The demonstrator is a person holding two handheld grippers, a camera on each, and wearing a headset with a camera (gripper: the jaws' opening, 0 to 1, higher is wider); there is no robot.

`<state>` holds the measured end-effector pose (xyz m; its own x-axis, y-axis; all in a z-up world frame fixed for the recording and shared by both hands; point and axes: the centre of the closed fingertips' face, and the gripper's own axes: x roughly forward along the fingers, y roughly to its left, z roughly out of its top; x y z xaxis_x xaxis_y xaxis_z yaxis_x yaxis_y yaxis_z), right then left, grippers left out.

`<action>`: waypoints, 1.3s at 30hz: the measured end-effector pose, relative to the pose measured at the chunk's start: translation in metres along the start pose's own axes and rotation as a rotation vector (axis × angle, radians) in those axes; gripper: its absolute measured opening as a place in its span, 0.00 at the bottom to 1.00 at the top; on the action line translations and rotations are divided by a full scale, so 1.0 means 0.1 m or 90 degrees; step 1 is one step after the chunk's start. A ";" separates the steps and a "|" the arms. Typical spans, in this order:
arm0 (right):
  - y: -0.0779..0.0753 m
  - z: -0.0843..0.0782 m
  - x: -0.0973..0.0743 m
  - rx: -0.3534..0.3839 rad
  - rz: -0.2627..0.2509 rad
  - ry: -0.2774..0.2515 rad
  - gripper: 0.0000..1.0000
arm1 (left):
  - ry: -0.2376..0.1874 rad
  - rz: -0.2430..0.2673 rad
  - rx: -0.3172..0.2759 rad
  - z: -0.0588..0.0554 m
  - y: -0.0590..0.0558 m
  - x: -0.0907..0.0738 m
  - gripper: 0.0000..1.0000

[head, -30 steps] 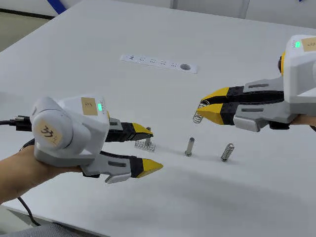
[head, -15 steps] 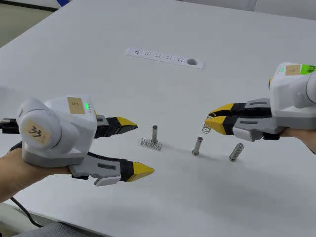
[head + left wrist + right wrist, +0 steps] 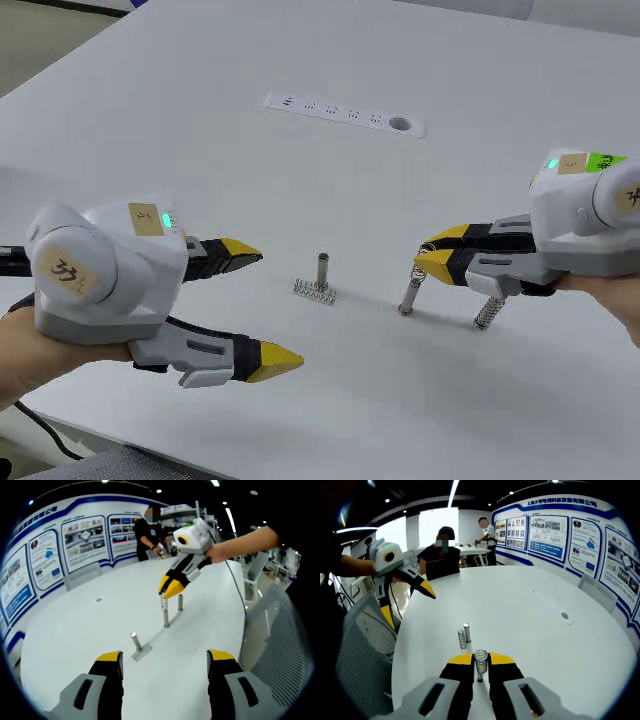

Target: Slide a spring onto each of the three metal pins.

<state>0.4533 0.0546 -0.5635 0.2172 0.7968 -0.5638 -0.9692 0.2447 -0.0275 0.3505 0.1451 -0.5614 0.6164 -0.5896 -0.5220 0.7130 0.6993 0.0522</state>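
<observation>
A white power strip (image 3: 345, 113) lies flat on the bench (image 3: 150, 120) toward its far edge, with a round socket (image 3: 401, 124) at its right end. A grey mesh chair (image 3: 362, 645) stands at the bench's edge. Blue-and-white panels (image 3: 570, 530) line the wall. One person (image 3: 441, 555) is at the bench's end, and another (image 3: 487, 536) stands behind beside a second table (image 3: 470, 550). A light strip (image 3: 452, 492) runs along the ceiling.

The white surface (image 3: 200, 150) bears a power strip (image 3: 344, 113) and three standing pins: the left pin (image 3: 323, 270), with a loose spring (image 3: 314, 291) lying just beside it, the middle pin (image 3: 409, 295), and the spring-sleeved right pin (image 3: 488, 312).
</observation>
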 end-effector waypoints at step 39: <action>0.00 -0.51 0.34 0.013 -0.022 0.082 0.11 | -0.034 0.006 -0.051 0.12 0.05 -0.17 0.77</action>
<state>0.4545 0.0539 -0.6250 0.2318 0.7104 -0.6646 -0.9586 0.2828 -0.0320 0.3475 0.1536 -0.5420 0.6410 -0.6024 -0.4756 0.6798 0.7333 -0.0127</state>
